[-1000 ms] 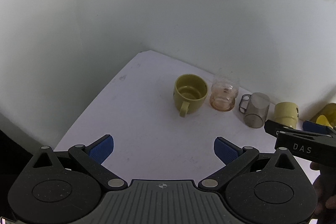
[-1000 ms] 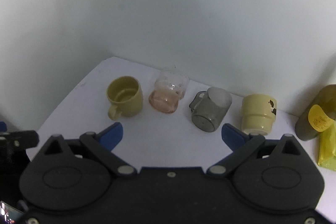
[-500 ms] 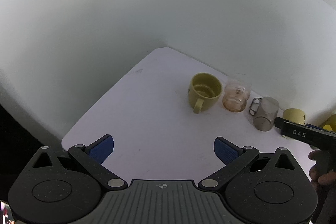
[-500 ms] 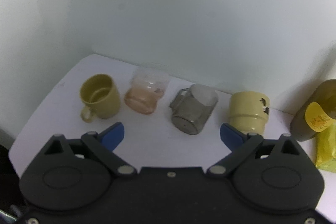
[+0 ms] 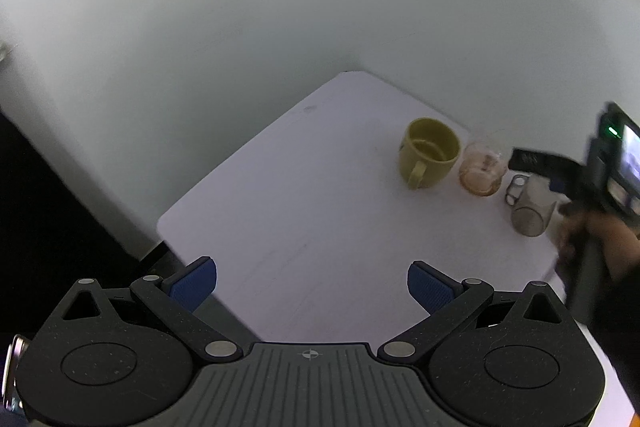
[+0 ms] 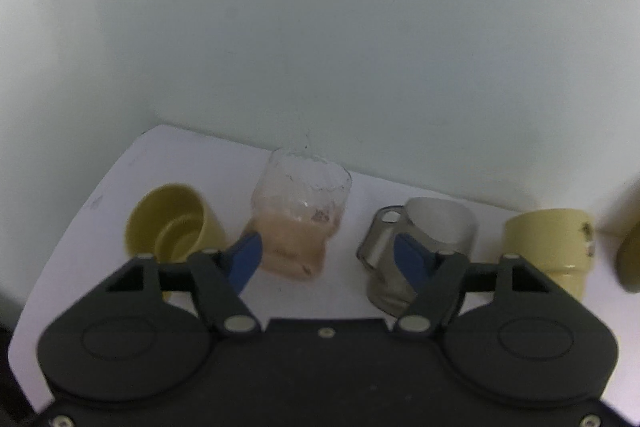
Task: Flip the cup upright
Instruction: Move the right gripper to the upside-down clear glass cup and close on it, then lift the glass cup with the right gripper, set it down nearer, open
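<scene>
Nearest, the left gripper (image 5: pixel 312 283) is held back with its blue pads spread wide over bare table (image 5: pixel 300 211), nothing between them; it is judged to be kept clear so the other hand has room. The right gripper (image 6: pixel 326 259) is also seen spread and empty, low over the row of cups, its gap falling between the pinkish clear glass (image 6: pixel 302 217) and the grey cup (image 6: pixel 416 251). That grey cup is taken to be the task's thing: it is set mouth down, its handle turned toward the glass. Just beside it on the right stands an inverted pale yellow cup (image 6: pixel 548 247); to the far left an upright yellow mug (image 6: pixel 172 229) is placed. Little room is left either side of the grey cup, and the wall (image 6: pixel 320 27) is close behind the row.
</scene>
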A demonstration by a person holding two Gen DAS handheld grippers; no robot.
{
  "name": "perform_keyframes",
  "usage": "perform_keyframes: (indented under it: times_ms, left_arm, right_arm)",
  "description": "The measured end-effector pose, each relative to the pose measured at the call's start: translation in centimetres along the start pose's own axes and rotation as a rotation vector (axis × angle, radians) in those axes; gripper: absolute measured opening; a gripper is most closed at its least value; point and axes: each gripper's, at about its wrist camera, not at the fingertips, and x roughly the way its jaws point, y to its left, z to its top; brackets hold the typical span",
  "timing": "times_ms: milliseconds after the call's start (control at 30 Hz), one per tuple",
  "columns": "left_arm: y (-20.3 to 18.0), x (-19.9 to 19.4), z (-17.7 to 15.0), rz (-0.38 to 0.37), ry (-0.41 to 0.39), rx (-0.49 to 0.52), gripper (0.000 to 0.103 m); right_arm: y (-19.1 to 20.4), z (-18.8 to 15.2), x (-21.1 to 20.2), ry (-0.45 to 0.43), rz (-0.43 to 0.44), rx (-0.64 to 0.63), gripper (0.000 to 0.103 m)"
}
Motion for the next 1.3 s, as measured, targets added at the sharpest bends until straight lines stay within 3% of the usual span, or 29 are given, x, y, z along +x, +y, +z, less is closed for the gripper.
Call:
perform_keyframes:
  times_ms: [267, 567, 667, 733, 933, 1300]
  left_arm:
    - [2.5, -0.5, -0.8, 0.063, 0.006, -0.077, 0.103]
    - [3.9, -0.8, 0.5, 0.037, -0.026, -0.076, 0.103]
    - [4.2, -1.4, 0.9, 0.029, -0.045, -0.070, 0.103]
    - [4.6, -1.4, 1.5, 0.012, -0.064, -0.077, 0.103]
    - [5.2, -0.9, 2.8, -0.054, -0.094, -0.061, 0.103]
    - [4.7, 0.2, 5.0, -0.192, -0.104, 0.047, 0.103]
  right_arm:
    - [3.1, 0.3, 4.8, 0.004, -0.038, -0.017, 0.077]
    - [4.5, 0.6, 7.5, 0.072, -0.099, -0.104, 0.078]
    - [4.4, 0.6, 7.0, 0.090, -0.110, -0.107, 0.076]
    - [4.6, 0.5, 6.6, 0.101, -0.117, -0.100, 0.067]
    - [4.2, -1.3, 4.2, 0.163, -0.136, -0.047, 0.066]
    - [2.6, -8.5, -2.5, 0.239, -0.229, 0.060, 0.065]
